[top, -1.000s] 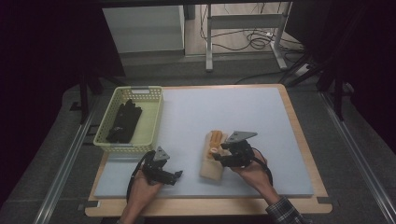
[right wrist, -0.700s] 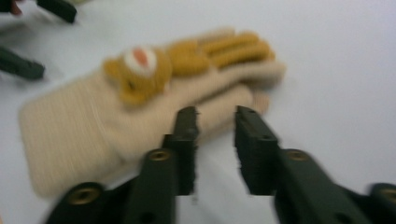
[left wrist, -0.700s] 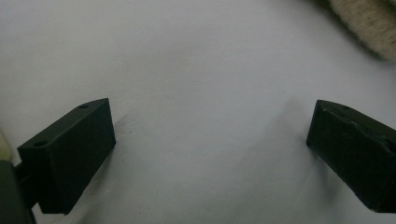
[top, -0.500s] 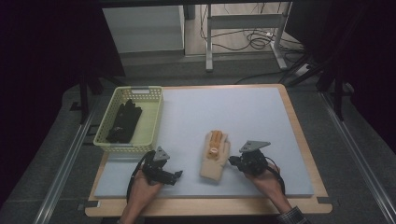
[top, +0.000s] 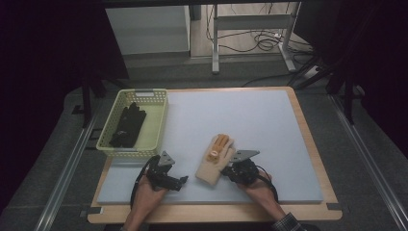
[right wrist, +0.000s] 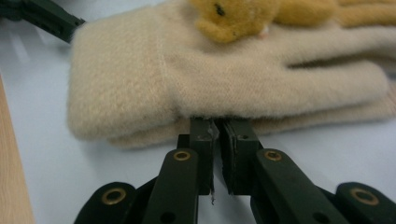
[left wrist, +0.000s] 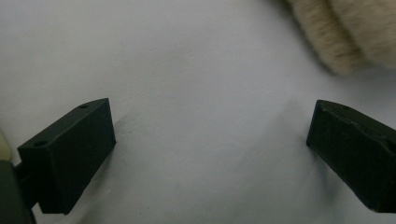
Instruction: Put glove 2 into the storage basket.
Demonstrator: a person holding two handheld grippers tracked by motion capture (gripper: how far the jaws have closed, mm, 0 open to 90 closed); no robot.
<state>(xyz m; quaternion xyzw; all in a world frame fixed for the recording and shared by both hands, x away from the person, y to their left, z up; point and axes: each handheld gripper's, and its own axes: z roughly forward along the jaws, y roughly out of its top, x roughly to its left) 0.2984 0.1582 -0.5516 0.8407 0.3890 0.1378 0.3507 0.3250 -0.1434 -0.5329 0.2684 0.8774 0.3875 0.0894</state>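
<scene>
Gloves (top: 215,161), a beige stacked pair with an orange patch on top, lie low in the middle of the high view on the mat (top: 250,120). The right gripper (top: 230,170) has just closed its jaws, nearly together, tips at the gloves' edge; whether fabric is caught I cannot tell. The left gripper (top: 180,182) rests lower left, jaws spread over bare mat. A basket (top: 153,126) at left holds black gloves (top: 128,125).

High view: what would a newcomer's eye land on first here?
The fuzzy beige knitted glove with an orange plush figure on it, lying near the front of the pale grey mat. The right claw meets its edge, jaws nearly together. At the mat's left stands a pale yellow plastic basket holding black gloves.
</scene>
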